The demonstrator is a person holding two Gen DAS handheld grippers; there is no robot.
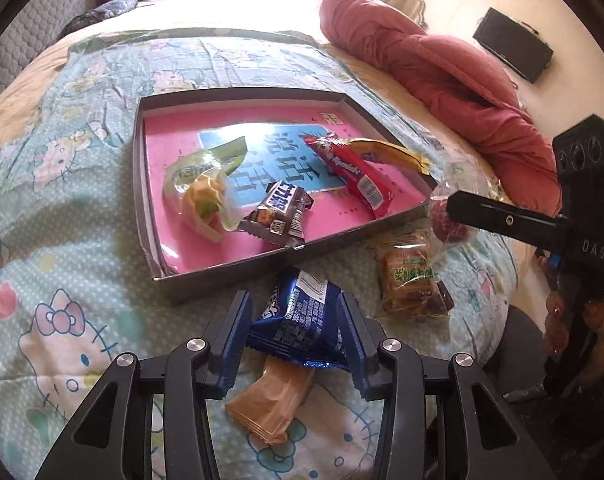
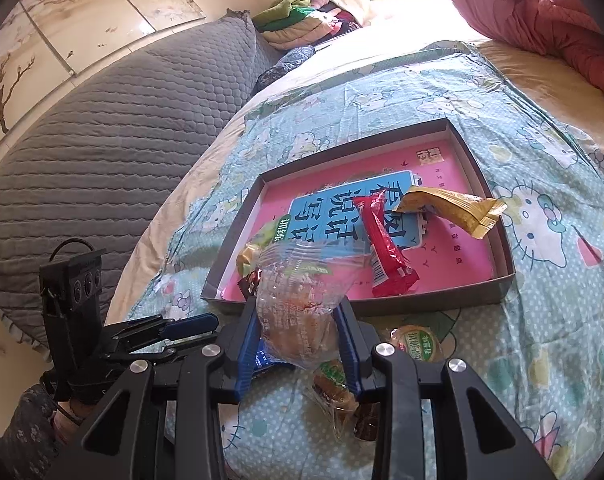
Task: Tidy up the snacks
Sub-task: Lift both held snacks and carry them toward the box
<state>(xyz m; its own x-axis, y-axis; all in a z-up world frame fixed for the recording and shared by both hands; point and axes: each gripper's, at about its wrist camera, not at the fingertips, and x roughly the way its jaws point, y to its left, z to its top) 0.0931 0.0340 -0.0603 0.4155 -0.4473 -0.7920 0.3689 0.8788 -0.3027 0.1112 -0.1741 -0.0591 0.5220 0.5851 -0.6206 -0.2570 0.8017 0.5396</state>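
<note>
A shallow box [image 1: 221, 268] with a pink bottom lies on the bed; it also shows in the right wrist view [image 2: 506, 276]. In it lie a green-yellow snack [image 1: 199, 184], a brown bar [image 1: 277, 216], a red packet [image 1: 354, 172] and a gold packet [image 1: 386, 150]. My left gripper [image 1: 295, 312] is shut on a blue snack packet [image 1: 302, 320], just in front of the box's near wall. My right gripper [image 2: 299, 324] is shut on a clear-wrapped pastry [image 2: 297, 304] and holds it over the box's near left corner.
On the Hello Kitty sheet [image 1: 61, 240] in front of the box lie an orange-tan packet [image 1: 269, 404] and a clear bag of biscuits [image 1: 410, 280]. A red quilt [image 1: 442, 68] lies at the far right. A grey padded headboard [image 2: 101, 140] stands left.
</note>
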